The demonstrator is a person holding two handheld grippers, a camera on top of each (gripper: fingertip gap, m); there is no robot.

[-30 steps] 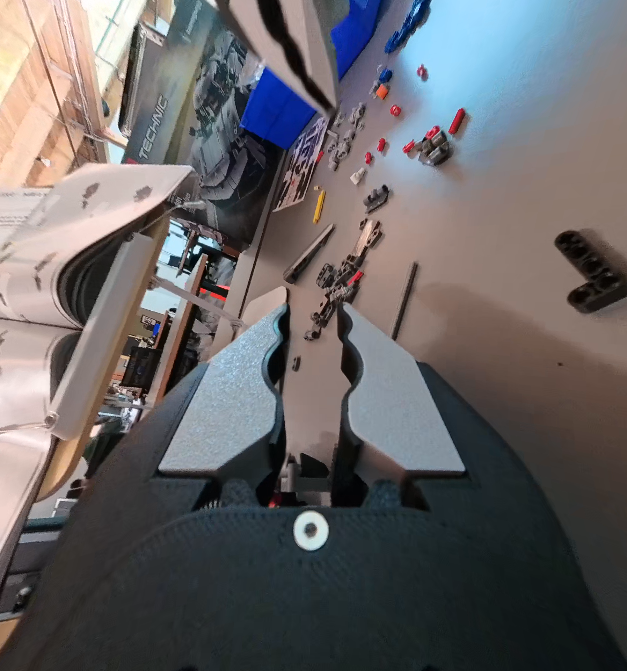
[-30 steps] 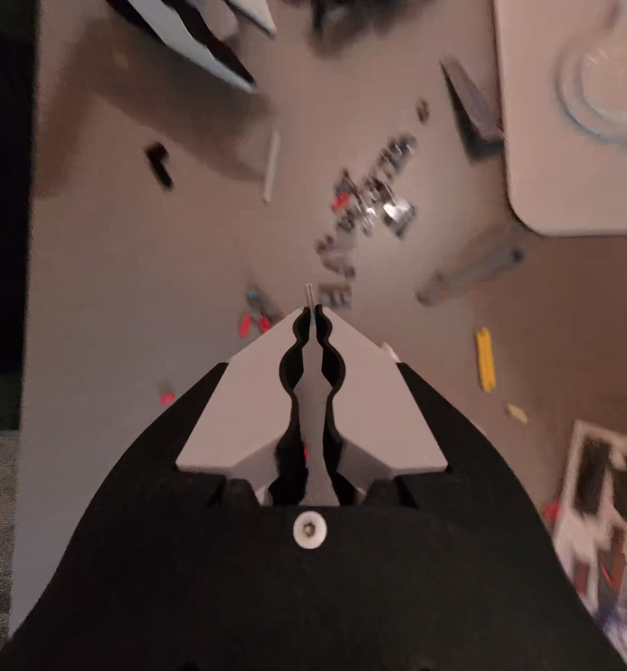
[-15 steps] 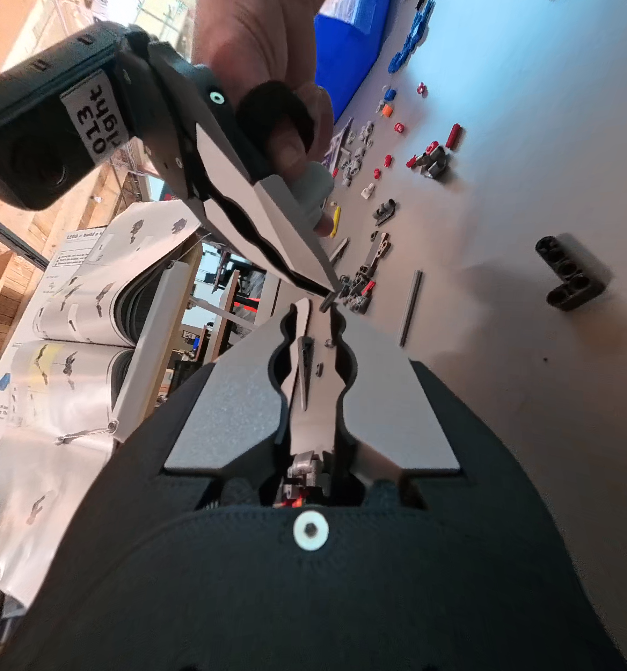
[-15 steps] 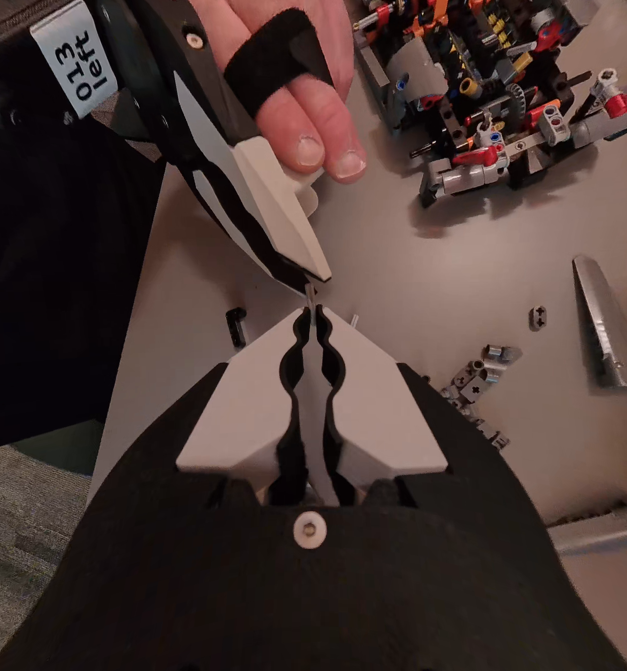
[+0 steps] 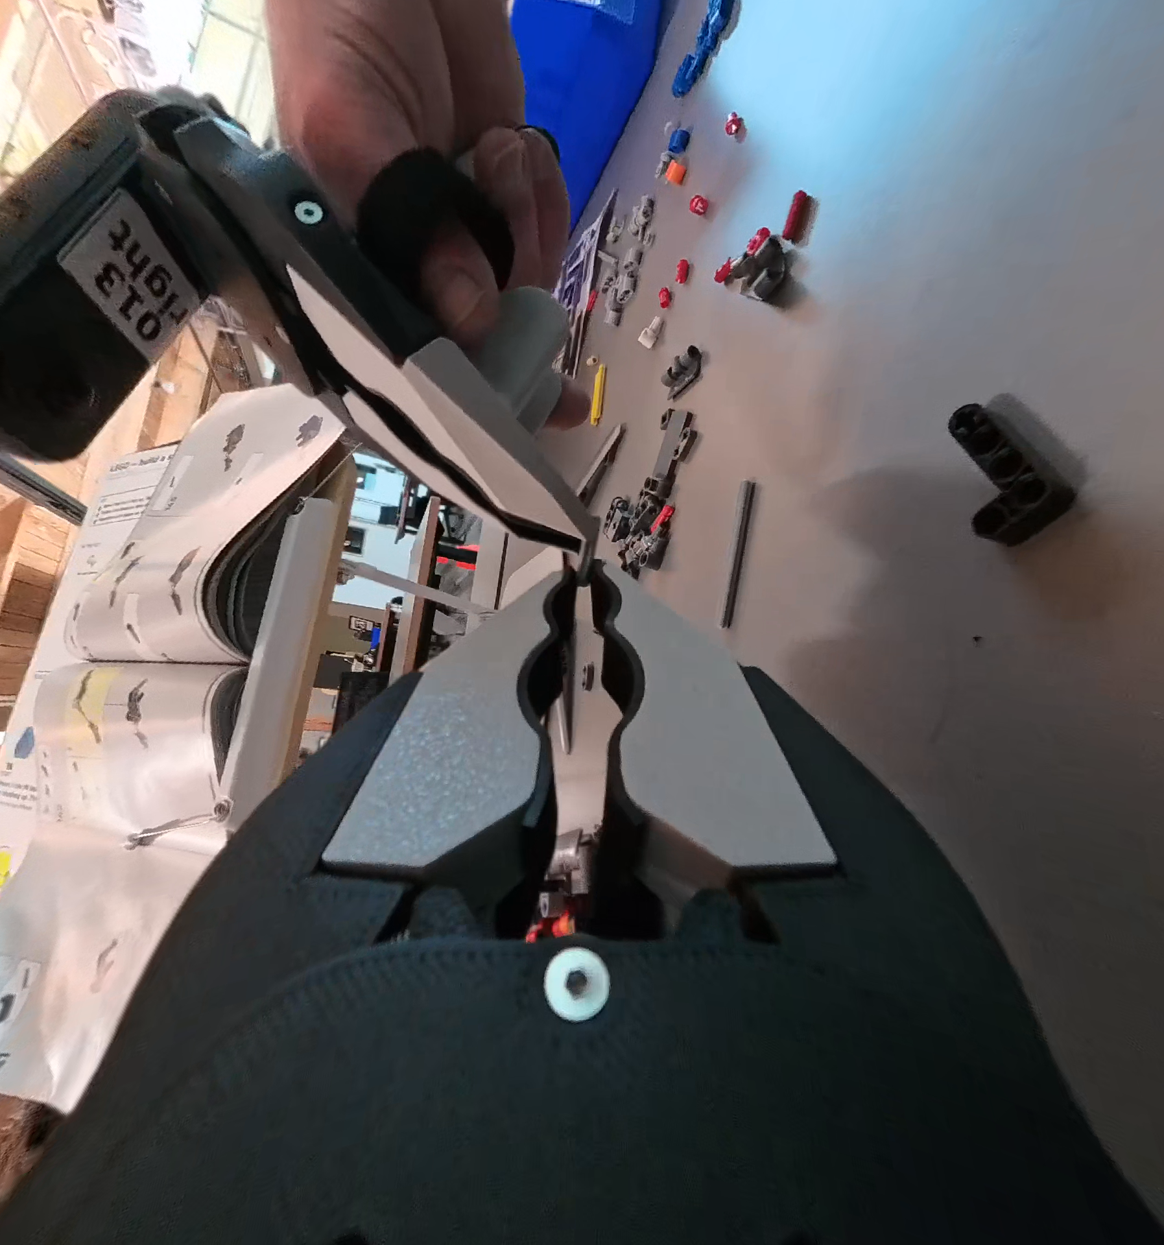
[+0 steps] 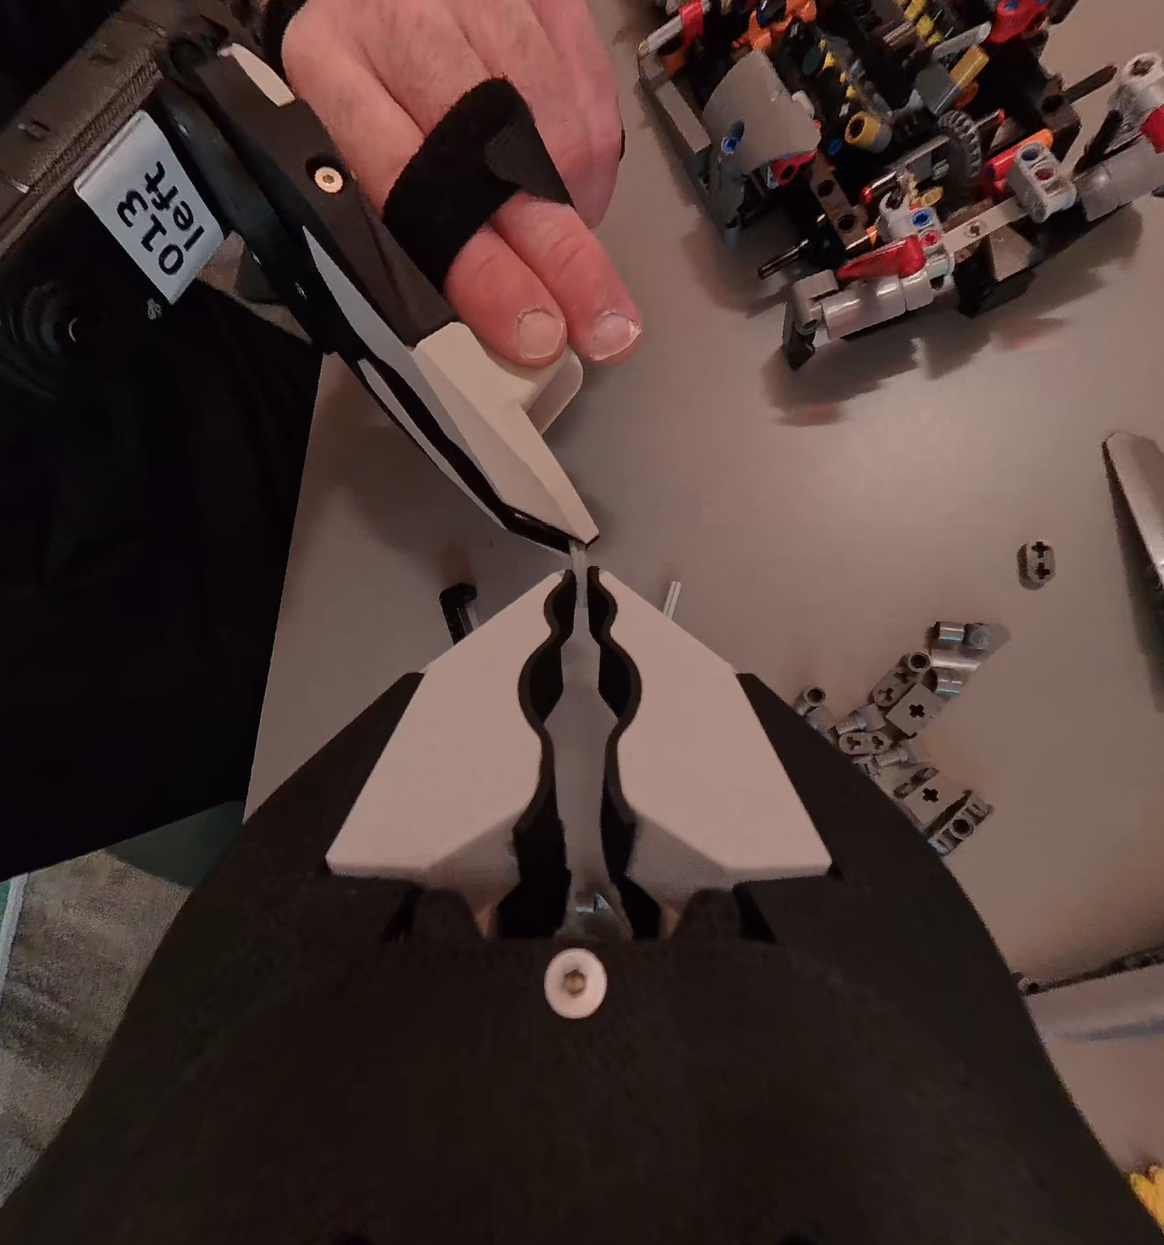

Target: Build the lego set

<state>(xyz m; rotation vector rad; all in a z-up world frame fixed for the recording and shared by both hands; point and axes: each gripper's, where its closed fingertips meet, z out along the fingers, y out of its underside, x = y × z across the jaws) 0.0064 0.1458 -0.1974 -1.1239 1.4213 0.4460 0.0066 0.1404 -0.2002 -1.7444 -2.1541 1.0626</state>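
Two grippers met tip to tip above the grey table [image 6: 801,471], and we saw one small thing shared between them: a thin pale grey pin [image 6: 579,562], short and rod-like. On the left, the left gripper [image 5: 582,572] had its fingers clenched on one end of the pin; a person's hand [image 6: 498,168] drove it, with a black strap across one finger. On the right, the right gripper [image 6: 579,576] had its fingers clamped on the other end, so the pin bridged the two sets of tips, off the table.

We judged the pin light, stiff and smooth, likely to slip or twist out if pinched off-centre, so a hold square across its shaft, close to an end, looked soundest.

Below the tips lay a black L-shaped beam [image 5: 1010,485] near the table's edge and a long dark axle [image 5: 737,552] just beside the grippers. Further right sat a heap of small grey connectors [image 6: 902,734], and towards the far right corner a half-built colourful brick model [image 6: 902,155]. An open instruction booklet [image 5: 148,606] stood propped at the far-left side of the left wrist view.
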